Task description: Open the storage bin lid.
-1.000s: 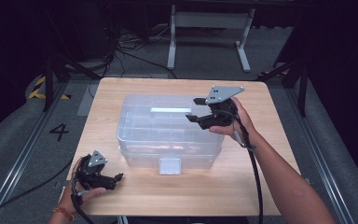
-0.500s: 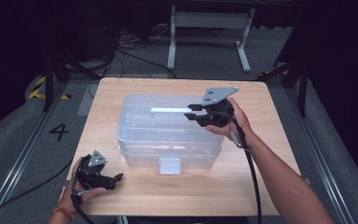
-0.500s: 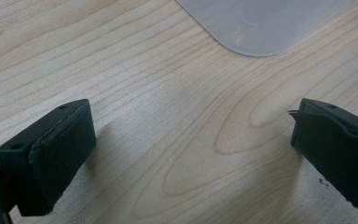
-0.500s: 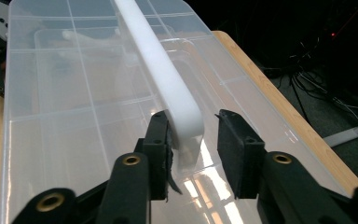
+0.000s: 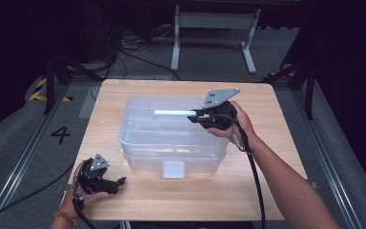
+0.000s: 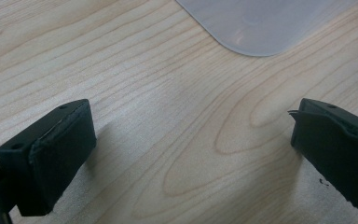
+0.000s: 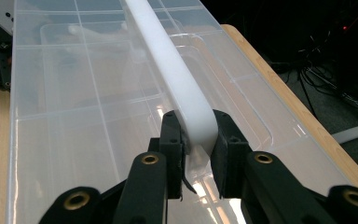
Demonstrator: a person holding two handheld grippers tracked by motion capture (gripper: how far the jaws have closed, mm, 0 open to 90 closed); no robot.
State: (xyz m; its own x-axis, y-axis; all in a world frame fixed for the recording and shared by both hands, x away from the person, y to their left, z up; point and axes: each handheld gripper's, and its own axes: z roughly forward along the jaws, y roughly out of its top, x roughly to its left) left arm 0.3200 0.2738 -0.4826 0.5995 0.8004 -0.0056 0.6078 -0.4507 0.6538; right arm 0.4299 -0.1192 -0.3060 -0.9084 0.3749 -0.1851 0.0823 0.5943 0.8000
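Note:
A clear plastic storage box (image 5: 171, 138) with a gridded lid (image 7: 74, 93) sits mid-table on the wooden table (image 5: 267, 181). A white handle (image 5: 174, 113) runs along the lid's top. My right gripper (image 5: 194, 116) is at the handle's right end. In the right gripper view, my right gripper (image 7: 196, 135) is shut on the rounded end of the handle (image 7: 168, 65). My left gripper (image 5: 119, 182) rests near the table's front left corner. In its own view it (image 6: 191, 140) is open over bare wood, with a corner of the box (image 6: 261, 23) ahead.
A pale latch tab (image 5: 173, 169) hangs on the box's front wall. A metal stand (image 5: 214, 28) and cables lie on the floor behind the table. Floor rails (image 5: 24, 157) run along both sides. Bare wood borders the box all round.
My right gripper has shifted slightly left and toward the far side, along the handle's end. The left gripper has stayed where it was.

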